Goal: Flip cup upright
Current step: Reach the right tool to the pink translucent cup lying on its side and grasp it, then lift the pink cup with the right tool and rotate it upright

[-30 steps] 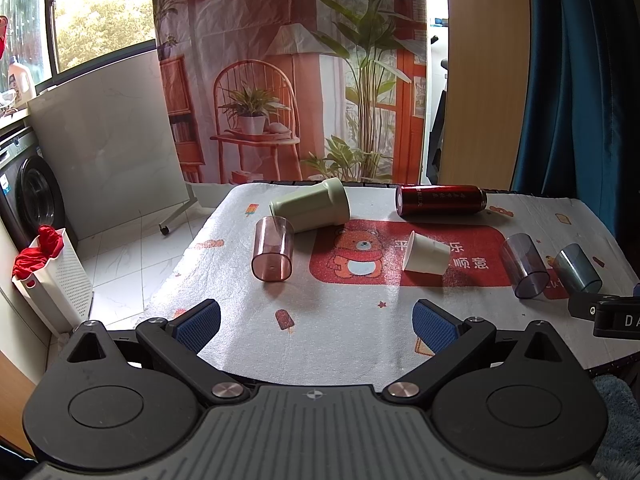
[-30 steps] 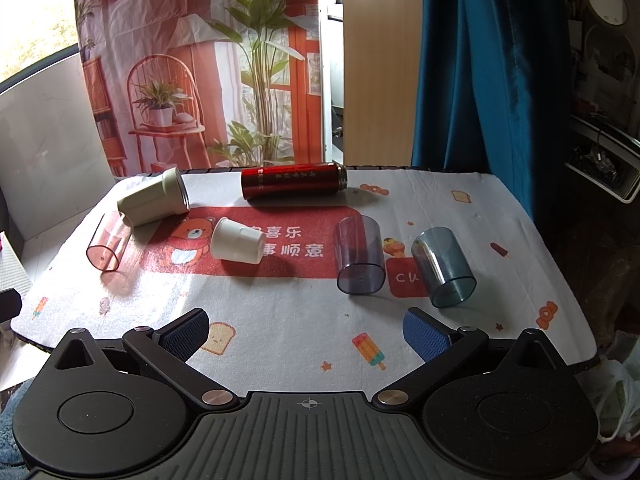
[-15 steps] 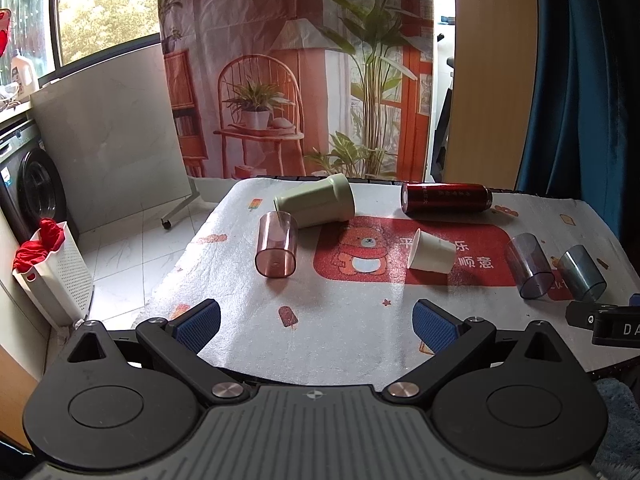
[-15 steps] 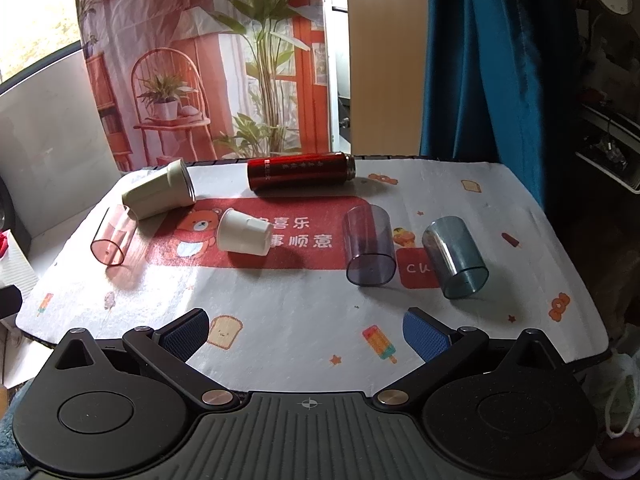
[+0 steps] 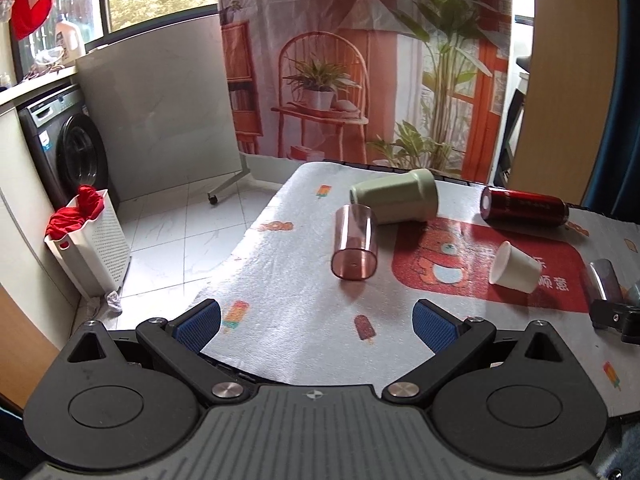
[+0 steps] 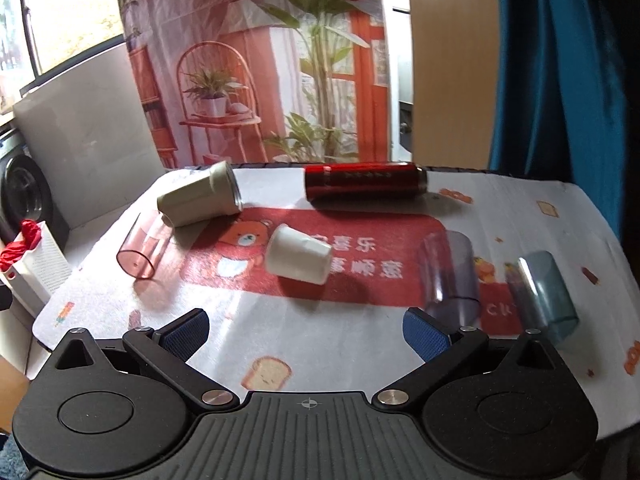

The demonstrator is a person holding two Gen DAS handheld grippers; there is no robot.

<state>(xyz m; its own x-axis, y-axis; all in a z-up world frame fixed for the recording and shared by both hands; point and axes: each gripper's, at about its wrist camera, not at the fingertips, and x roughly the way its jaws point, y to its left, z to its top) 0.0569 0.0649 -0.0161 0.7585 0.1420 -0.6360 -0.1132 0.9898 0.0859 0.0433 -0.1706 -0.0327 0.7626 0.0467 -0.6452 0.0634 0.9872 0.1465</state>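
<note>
Left wrist view. Left claw (image 5: 316,322): black arms, blue ribbed pads (image 5: 199,321), spread wide, holding nothing, hovering over the near edge of the surface (image 5: 304,312), which wears a white fleecy cloth printed with ice lollies and a red bear panel. Pink cup (image 5: 355,248): clear tinted plastic, cylindrical, lying on its side just ahead of the claw. Green cup (image 5: 394,202): matte, stout, on its side, touching the pink cup's far end. Red flask (image 5: 524,212): glossy metal cylinder, lying flat near the far edge. White cup (image 5: 514,268): small, tapered, opaque, on its side upon the red panel. Laundry basket (image 5: 90,254): white perforated plastic, standing on the tiled floor, red cloth (image 5: 74,216) heaped inside. Washing machine (image 5: 66,146): dark, against the wall.

Right wrist view. Right claw (image 6: 306,334): same build, spread wide, holding nothing. White cup (image 6: 298,260) on its side, ahead and centred between the pads. Purple cup (image 6: 450,276): clear tinted cylinder, on its side, just beyond the right pad. Blue-grey cup (image 6: 544,294): clear tinted, on its side, beside the purple one. Green cup (image 6: 200,200), pink cup (image 6: 144,250) and red flask (image 6: 362,180) lying farther off. All cups apparently without contents.
</note>
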